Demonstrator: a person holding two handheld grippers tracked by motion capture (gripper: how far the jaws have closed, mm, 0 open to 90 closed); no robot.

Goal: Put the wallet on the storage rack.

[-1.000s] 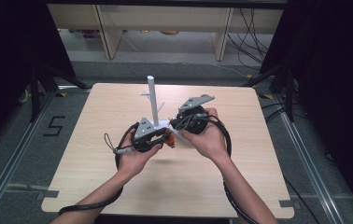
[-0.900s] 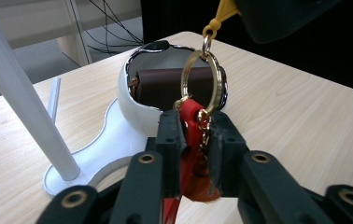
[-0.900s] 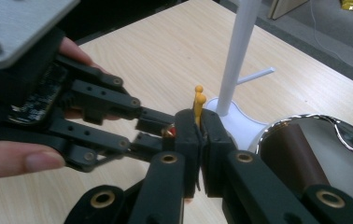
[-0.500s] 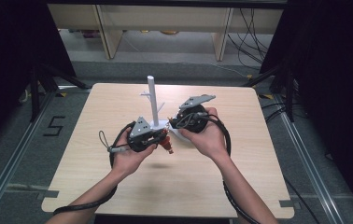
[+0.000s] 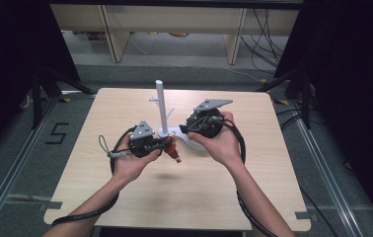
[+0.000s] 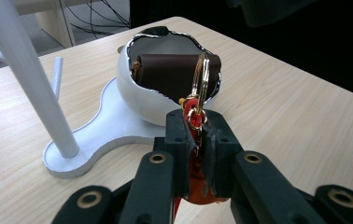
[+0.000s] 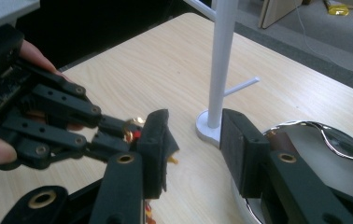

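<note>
My left gripper [image 6: 197, 122] is shut on a red keychain [image 6: 192, 108]; its gold ring [image 6: 201, 79] sticks up above the jaws. In the high view the left gripper [image 5: 167, 143] hovers over the table with the red keychain [image 5: 175, 152] hanging below its tips. My right gripper [image 7: 194, 135] stands open, its jaws having just been opening, with nothing between the pads. It sits beside the white stand [image 5: 161, 106] in the high view, where the right gripper [image 5: 187, 129] points toward the left one. A white bowl [image 6: 132, 88] on the stand's base holds a brown leather piece [image 6: 165, 70].
The white stand's post [image 7: 221, 60] has short side pegs [image 7: 240, 86], and its flat base [image 6: 95, 140] joins the bowl [image 7: 324, 140]. The light wooden table [image 5: 125, 197] has bare surface toward the person. Cables trail from both grippers along the forearms.
The left gripper has drawn slightly left, away from the right one, with the red keychain in it. The right hand has stayed put, and a gap now shows between the two grippers.
</note>
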